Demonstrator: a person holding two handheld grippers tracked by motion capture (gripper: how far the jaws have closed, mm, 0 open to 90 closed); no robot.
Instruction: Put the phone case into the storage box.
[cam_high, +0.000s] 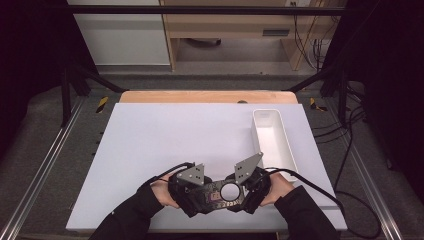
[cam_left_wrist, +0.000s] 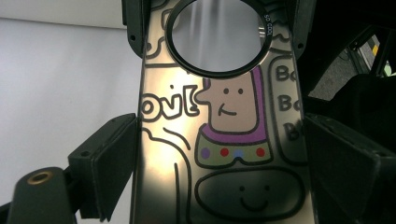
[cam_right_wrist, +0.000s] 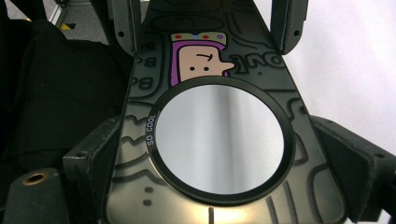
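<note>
A flat case with shiny dark faces, covered in cartoon line drawings, was held level just above the near edge of the white mat, between the two grippers. A round mirror ringed in black sat in its top face, nearer the right end; the ring bore the words "SO COOL" in the right gripper view. In the left gripper view the case ran away from the camera, with a drawn figure in purple and a smiling shape below it, and the mirror at its far end.

The left gripper gripped the case's left end: its two black jaws stood wide apart, each pad against one long edge of the case. The right gripper clasped the other end the same way, with its pads on both edges beside the mirror. Each view also showed the other gripper's jaws clamping the far end. A hand in a dark sleeve carried the left gripper, and the other hand carried the right.

A long white tray lay on the mat's right side, well apart from the case. The mat rested on a wooden table.
</note>
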